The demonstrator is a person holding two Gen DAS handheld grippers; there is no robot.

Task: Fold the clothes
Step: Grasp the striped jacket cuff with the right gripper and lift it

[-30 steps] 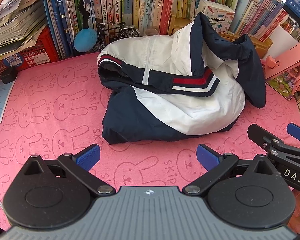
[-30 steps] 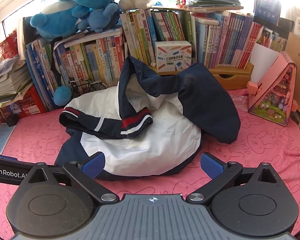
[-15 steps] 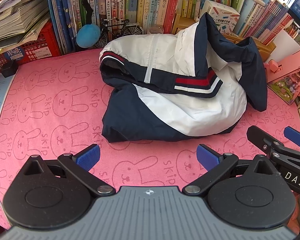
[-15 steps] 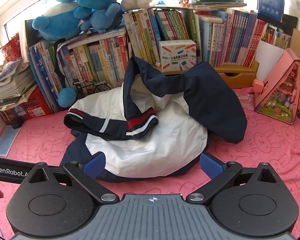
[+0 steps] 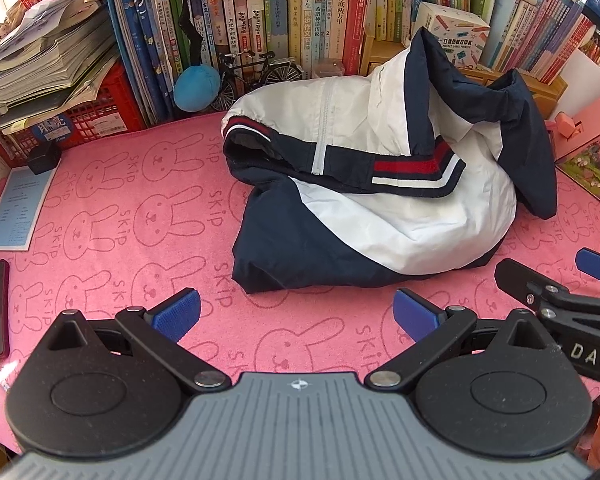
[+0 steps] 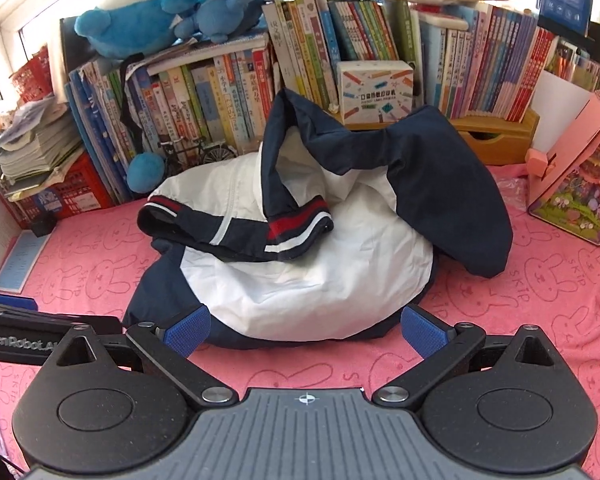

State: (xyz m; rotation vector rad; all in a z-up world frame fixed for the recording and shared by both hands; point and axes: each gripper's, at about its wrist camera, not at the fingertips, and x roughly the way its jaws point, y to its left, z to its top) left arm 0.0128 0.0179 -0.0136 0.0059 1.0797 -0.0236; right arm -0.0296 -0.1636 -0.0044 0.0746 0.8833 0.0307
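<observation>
Navy and white jacket (image 5: pixel 384 184) lay in a loose heap on the pink rabbit-print towel (image 5: pixel 112 208), near the back edge, w/ one dark sleeve (image 6: pixel 452 200) hanging over toward the right side. Its collar w/ red stripe (image 5: pixel 404 166) faced the front. Left gripper (image 5: pixel 296 314) hovered above the towel's front edge, jaws wide apart, holding nothing. Right gripper (image 6: pixel 306 330) was just at the jacket's front hem, also spread apart & empty. Books (image 6: pixel 228 92) stood behind along the back edge.
</observation>
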